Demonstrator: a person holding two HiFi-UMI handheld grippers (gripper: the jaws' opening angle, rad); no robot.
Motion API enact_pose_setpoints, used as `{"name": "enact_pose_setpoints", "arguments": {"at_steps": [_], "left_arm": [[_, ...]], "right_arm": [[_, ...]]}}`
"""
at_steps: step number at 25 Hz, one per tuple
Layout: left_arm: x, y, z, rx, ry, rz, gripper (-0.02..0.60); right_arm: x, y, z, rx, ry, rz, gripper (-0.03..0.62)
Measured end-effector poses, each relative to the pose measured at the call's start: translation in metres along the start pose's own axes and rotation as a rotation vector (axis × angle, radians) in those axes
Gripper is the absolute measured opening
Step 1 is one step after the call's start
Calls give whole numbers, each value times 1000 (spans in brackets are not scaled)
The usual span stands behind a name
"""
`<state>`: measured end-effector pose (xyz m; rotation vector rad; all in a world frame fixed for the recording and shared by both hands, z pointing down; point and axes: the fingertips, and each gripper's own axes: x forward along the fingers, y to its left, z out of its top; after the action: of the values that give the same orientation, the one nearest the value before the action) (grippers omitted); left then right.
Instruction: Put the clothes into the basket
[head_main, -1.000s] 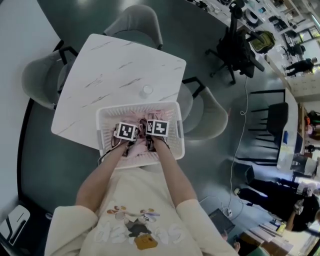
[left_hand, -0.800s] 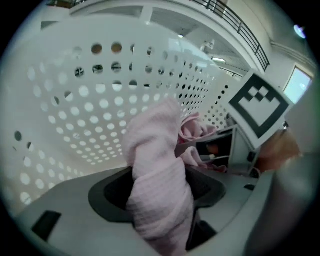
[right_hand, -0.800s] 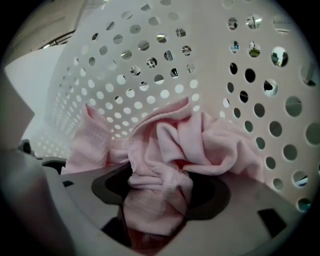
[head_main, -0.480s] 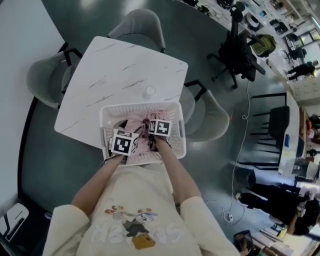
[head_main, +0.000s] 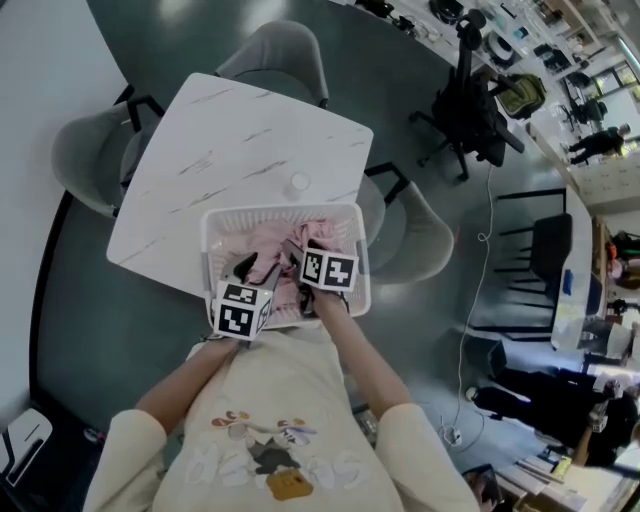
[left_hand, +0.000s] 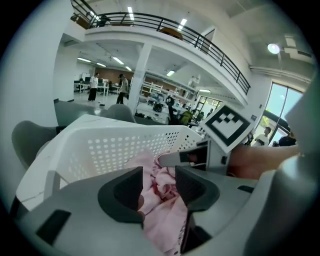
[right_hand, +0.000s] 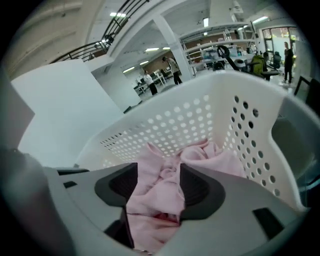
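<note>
A white perforated basket (head_main: 280, 212) stands on the near edge of the marble table (head_main: 240, 140), with pink clothes (head_main: 272, 245) heaped inside. My left gripper (head_main: 250, 272) hovers over the basket's near-left part, its marker cube past the near rim. In the left gripper view the jaws of that gripper (left_hand: 157, 187) are closing, the pink clothes (left_hand: 165, 215) lying between them and the basket wall (left_hand: 110, 145) beyond. My right gripper (head_main: 297, 252) is inside the basket. Its jaws (right_hand: 157, 185) are closing too, pink clothes (right_hand: 210, 160) filling the gap, the basket wall (right_hand: 200, 120) behind.
A small white round object (head_main: 294, 182) sits on the table beyond the basket. Grey chairs (head_main: 270, 45) (head_main: 85, 160) (head_main: 420, 225) surround the table. A black office chair (head_main: 470, 100) stands farther right on the dark floor.
My left gripper has drawn back toward me, from the basket's middle to its near-left rim. The right gripper has shifted slightly right. The clothes lie in the basket.
</note>
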<state>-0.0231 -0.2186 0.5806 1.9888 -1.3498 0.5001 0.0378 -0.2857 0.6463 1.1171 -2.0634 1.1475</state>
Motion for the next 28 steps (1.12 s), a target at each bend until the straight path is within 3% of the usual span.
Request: {"name": "enact_pose_setpoints", "arguments": {"at_steps": [5,8,11,15,20,24,28], "left_arm": [[-3,3,-1,-24,-25,-10,163],[-5,2,-2,-42,-21,-18,150],[-12,0,1,4,-43,-17,131],[-33,-11,12,141,-154,-6,99],[-49,-19,23,303,-253,20,37],[-65,-18,35,287,-297,61,17],[-86,-22,60,266,-375,45,11]], "right_arm": [[-54,58,14,-108,-120,93,209],[-76,67,2,-228,-186,55,201],[-88,67,2,-293,-311,6,158],[-96,68,4,-321,-418,-68,101],[-92,96,0,-312,-455,-34,89],[-110,110,-1,-307,-476,-10,78],[-141,123,20,-314,-577,13,58]]}}
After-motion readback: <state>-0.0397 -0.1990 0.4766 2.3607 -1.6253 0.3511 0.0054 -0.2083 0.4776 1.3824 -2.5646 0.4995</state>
